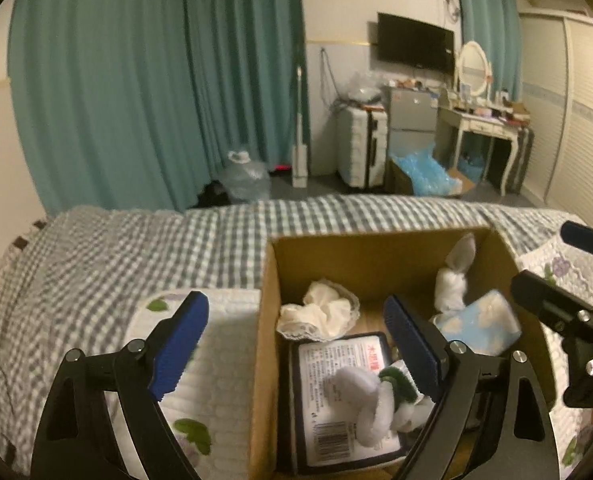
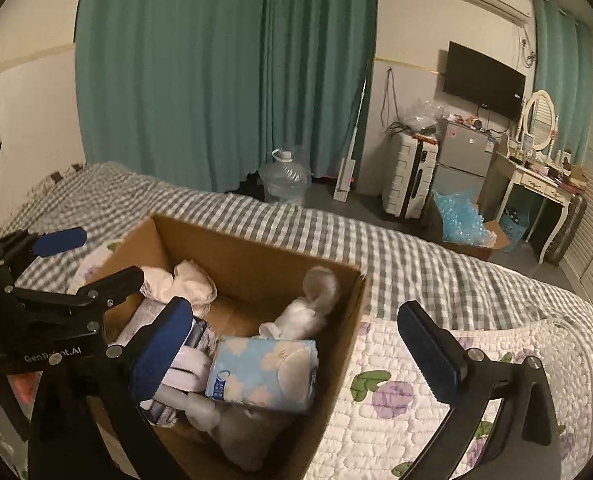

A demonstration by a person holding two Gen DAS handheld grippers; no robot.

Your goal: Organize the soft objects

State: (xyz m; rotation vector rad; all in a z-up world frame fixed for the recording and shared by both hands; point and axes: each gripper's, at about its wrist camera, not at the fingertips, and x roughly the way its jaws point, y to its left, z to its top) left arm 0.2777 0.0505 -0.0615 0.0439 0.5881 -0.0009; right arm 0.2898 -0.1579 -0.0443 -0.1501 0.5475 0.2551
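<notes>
Your left tool and right tool both gape wide and empty over the cardboard box on the bed.

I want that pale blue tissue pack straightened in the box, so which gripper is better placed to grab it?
Probably the right gripper: it is open, and the tissue pack lies almost straight between its fingers. The left gripper, also open, straddles the cardboard box wall, with the pack off to its right.
</notes>
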